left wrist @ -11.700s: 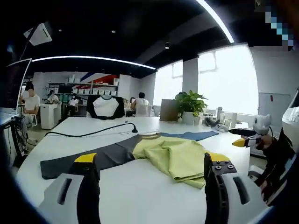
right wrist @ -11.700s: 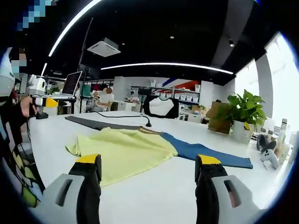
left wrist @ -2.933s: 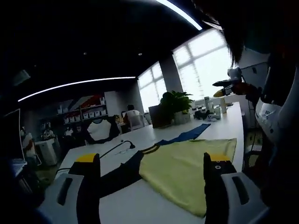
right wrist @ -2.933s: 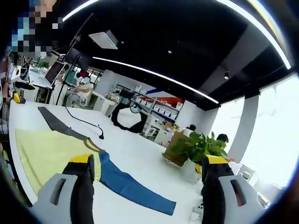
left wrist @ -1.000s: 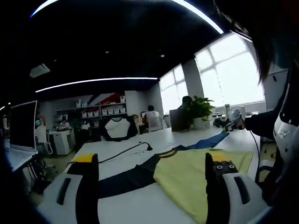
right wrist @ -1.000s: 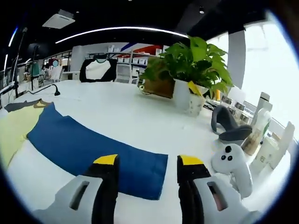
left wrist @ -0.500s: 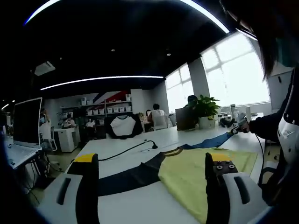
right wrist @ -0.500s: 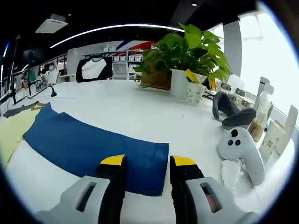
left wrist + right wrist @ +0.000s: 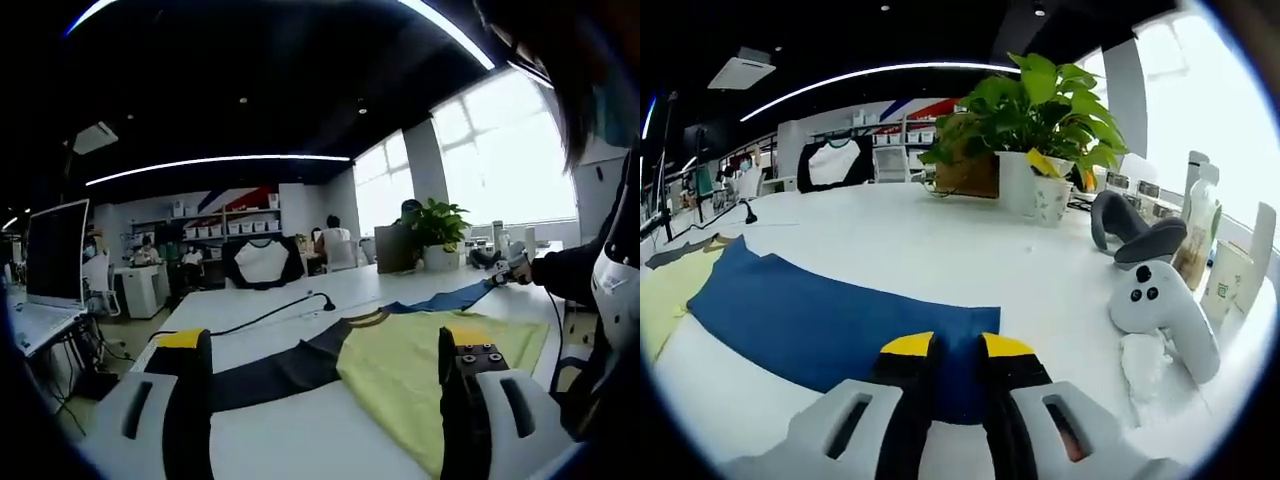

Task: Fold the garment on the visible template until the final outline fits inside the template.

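No readable text anywhere in either view: no label, brand, number or sign comes through clearly enough to read.

left gripper (image 9: 325, 350) jaws wide apart | garment (image 9: 400, 360) flat on table (image 9: 270, 440)
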Demonstrator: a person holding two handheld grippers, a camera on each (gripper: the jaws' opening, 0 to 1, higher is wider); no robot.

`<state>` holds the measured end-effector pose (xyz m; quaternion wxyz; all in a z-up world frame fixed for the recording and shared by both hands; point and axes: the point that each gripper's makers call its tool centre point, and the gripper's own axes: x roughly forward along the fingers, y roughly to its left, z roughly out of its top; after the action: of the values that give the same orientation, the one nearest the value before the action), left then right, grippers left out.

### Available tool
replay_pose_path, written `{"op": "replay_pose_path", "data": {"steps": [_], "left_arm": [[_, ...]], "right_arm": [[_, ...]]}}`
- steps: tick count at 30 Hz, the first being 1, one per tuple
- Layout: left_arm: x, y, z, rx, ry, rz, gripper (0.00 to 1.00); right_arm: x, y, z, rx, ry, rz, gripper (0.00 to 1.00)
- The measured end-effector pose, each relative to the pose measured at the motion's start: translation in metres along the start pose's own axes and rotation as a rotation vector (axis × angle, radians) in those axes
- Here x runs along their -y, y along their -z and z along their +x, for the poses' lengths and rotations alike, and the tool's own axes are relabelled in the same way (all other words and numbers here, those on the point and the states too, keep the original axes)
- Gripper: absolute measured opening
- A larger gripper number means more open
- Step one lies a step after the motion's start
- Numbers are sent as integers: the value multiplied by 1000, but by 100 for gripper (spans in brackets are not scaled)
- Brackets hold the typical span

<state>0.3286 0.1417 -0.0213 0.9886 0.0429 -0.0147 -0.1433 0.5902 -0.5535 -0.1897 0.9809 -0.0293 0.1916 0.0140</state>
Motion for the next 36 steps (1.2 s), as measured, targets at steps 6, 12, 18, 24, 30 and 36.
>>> {"op": "replay_pose_path", "data": {"steps": [6, 12, 18, 24, 30, 36], "left_arm": [[-1, 3, 0, -7, 1, -9, 98], [-1, 4, -1, -1, 4, -12, 98], [0, 2, -1, -17, 22, -14, 100], [0, 2, -4, -21, 29, -10, 100], [0, 2, -3, 4, 54, -76, 100], [2, -7, -7, 48, 71, -72, 100]], "right_arm": [[-1, -2, 5, -6, 24, -42, 3], [-3, -3, 5, -32, 62, -97, 0], [-4, -3, 3, -26, 81, -46, 0], [-12, -17, -6, -2, 78, 50, 0], [-28, -49, -22, 46, 61, 66, 0], [-39, -76, -34, 89, 50, 101, 0]]}}
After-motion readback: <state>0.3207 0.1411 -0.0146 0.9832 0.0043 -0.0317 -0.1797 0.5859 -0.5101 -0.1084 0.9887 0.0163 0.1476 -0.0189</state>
